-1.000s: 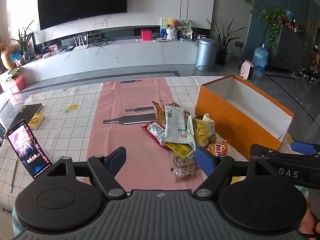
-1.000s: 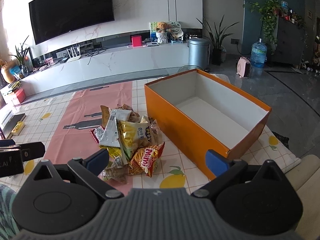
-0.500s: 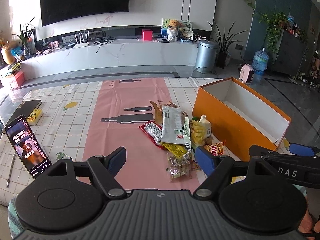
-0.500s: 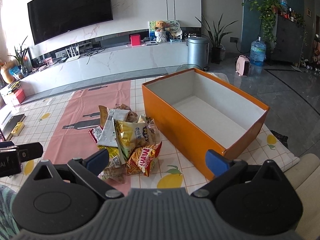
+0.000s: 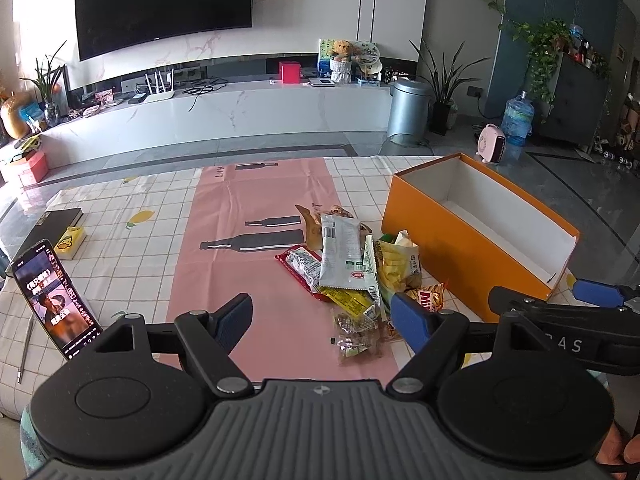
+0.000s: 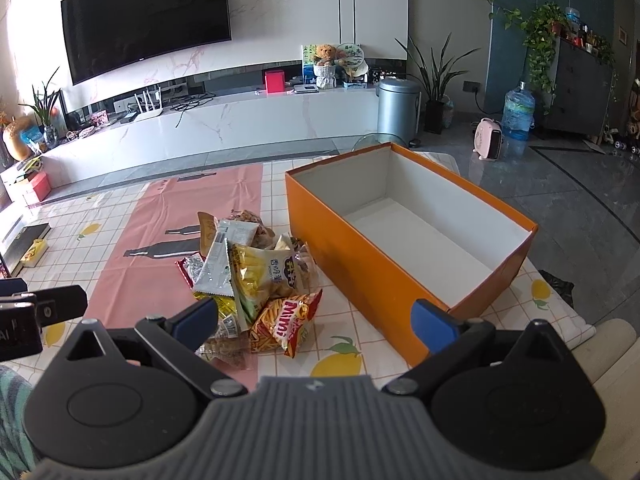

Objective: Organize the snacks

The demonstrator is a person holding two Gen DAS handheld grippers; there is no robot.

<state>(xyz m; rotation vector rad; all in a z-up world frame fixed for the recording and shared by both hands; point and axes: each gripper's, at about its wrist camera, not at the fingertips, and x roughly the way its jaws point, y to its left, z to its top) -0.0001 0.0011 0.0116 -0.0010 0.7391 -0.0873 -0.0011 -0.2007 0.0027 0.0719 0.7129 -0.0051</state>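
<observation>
A heap of snack packets (image 5: 352, 268) lies on the table where the pink runner meets the checked cloth; it also shows in the right wrist view (image 6: 256, 276). On its right stands an open orange box (image 5: 460, 248) with a bare white inside (image 6: 420, 240). My left gripper (image 5: 322, 320) is open and empty, held above the near edge of the heap. My right gripper (image 6: 316, 322) is open and empty, over an orange Mimi packet (image 6: 286, 320) and the box's near corner. The right gripper's arm shows in the left wrist view (image 5: 560, 312).
A phone (image 5: 56, 300) leans upright at the table's left edge, with a pen (image 5: 25, 354) beside it. A dark book (image 5: 52, 224) and a small yellow box (image 5: 70, 242) lie further back on the left. The table's right edge is close behind the orange box.
Both grippers have drawn back and risen slightly, so the snacks and box sit a little further off. Both stay open. Nothing on the table has moved.
</observation>
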